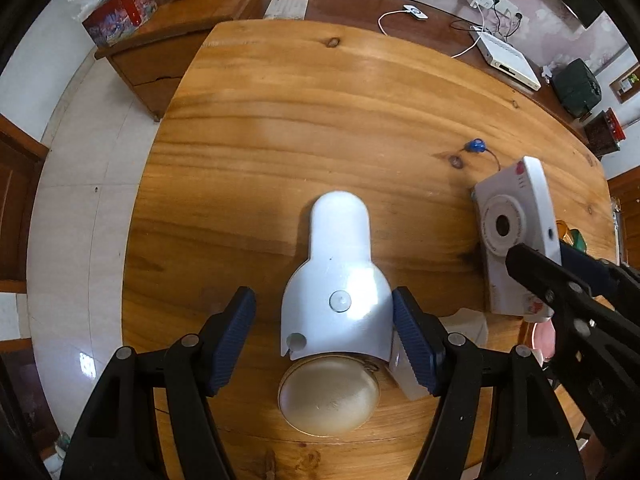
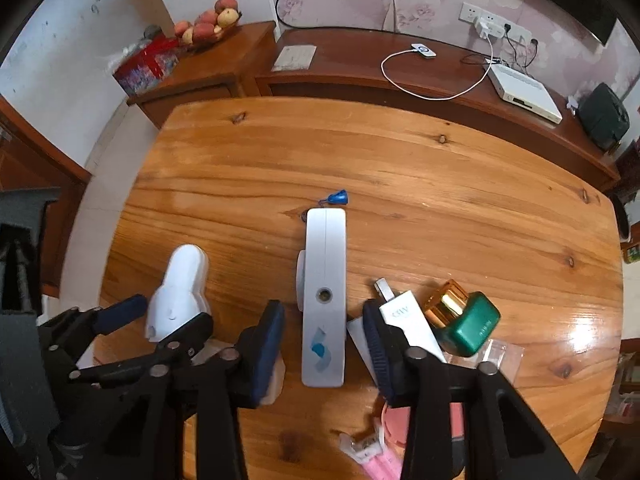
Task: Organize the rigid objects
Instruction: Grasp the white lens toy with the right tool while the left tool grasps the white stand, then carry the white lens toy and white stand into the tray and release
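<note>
Grasping step is being carried out with both grippers. The left gripper [image 1: 322, 308] is straddling a smooth white plastic bottle-shaped piece [image 1: 336, 272], which is lying flat beside a round beige disc [image 1: 329, 396]; its jaws are standing spread. The right gripper [image 2: 322, 316] is bracketing a slim, matte white camera [image 2: 324, 280], which is standing on edge, with a gap showing at each ribbed pad. Closing squarely is likely being called for next. Beyond, the glossy wooden table [image 1: 320, 100] is lying bare.

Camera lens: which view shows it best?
Left wrist view: the camera stands on edge at right, its front and round lens facing the view. Right wrist view shows only its narrow side from above, between the right gripper fingers; the lens is a sliver.
</note>
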`<state>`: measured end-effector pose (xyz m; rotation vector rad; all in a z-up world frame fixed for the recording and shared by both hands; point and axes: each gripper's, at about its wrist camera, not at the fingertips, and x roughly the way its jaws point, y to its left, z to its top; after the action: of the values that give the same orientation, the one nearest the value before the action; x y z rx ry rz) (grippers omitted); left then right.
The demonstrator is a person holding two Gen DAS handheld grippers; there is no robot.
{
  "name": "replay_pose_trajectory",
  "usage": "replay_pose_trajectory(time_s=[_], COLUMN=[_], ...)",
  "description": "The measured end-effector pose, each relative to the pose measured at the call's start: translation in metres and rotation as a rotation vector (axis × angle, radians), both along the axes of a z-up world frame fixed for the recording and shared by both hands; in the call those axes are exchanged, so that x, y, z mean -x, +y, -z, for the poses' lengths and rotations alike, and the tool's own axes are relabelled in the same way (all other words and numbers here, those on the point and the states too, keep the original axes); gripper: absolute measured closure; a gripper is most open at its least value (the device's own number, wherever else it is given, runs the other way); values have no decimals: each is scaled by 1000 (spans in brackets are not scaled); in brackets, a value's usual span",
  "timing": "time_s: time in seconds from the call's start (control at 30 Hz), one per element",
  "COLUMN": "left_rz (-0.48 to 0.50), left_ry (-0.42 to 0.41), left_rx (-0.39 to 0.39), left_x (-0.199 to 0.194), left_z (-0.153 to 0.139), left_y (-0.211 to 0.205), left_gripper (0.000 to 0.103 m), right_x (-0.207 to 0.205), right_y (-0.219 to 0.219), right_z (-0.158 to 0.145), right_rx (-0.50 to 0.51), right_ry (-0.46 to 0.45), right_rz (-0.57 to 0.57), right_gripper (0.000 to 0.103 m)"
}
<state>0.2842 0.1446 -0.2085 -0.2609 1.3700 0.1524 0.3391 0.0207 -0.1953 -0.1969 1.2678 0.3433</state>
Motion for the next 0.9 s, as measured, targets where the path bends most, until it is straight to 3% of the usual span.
replay_pose_trajectory(time_s=[0.03, 0.33, 0.4, 0.53, 0.73, 0.9], left_rz=[2, 44, 54, 63, 32, 47], left_ry=[-4, 18, 2, -9, -81, -164], left_rx=[-2, -90, -89, -97, -89, -83], left_x=[0, -2, -1, 0, 6, 27], left_z=[-1, 2, 0, -1, -29, -77], left_y=[0, -12, -14, -16, -15, -25], left_gripper=[30, 31, 44, 44, 45, 45], right_x=[-1, -1, 1, 4, 12, 27], right_y=[2, 10, 8, -3, -18, -37], right_z=[4, 16, 15, 10, -12, -42], right_rx=[10, 47, 31, -21, -62, -108], right_ry=[8, 1, -1, 4, -22, -62], right_rz=[2, -21, -22, -9, 12, 30], right_gripper=[75, 78, 78, 79, 79, 79])
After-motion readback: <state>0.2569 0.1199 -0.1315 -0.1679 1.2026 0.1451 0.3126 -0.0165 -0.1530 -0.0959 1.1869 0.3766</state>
